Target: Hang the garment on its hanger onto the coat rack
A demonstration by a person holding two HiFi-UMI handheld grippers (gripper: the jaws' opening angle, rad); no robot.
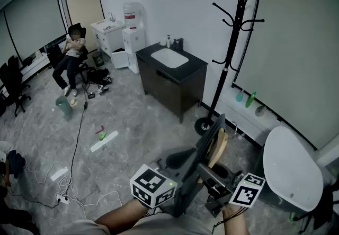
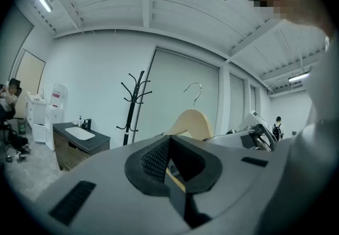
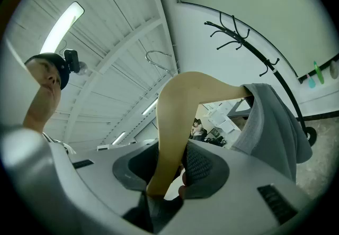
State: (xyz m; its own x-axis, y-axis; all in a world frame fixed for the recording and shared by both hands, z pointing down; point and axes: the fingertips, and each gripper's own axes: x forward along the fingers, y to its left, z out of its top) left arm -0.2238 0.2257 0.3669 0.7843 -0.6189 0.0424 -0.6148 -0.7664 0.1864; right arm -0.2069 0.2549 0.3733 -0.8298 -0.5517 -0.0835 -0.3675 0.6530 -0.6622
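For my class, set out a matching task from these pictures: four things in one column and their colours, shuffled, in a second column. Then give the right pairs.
Things:
1. coat rack
2. hanger
3. garment
4. sink basin

Colours:
a. grey
b. white
c. black
d. pale wood

Pairs: 1-c, 2-d, 3-a, 4-b

- A dark cabinet [image 1: 170,84] stands against the far wall, with a white sink [image 1: 169,58] set into its counter.
- A small bottle [image 1: 168,41] sits at the counter's back edge, just beside the faucet [image 1: 178,44].
- A water dispenser [image 1: 132,23] stands left of the cabinet.
- A person [image 1: 72,57] sits in a chair, far left.
- A power strip [image 1: 59,174] and cables lie on the floor.
- A white rounded top [image 1: 291,168] is at the right (table or seat, unclear).
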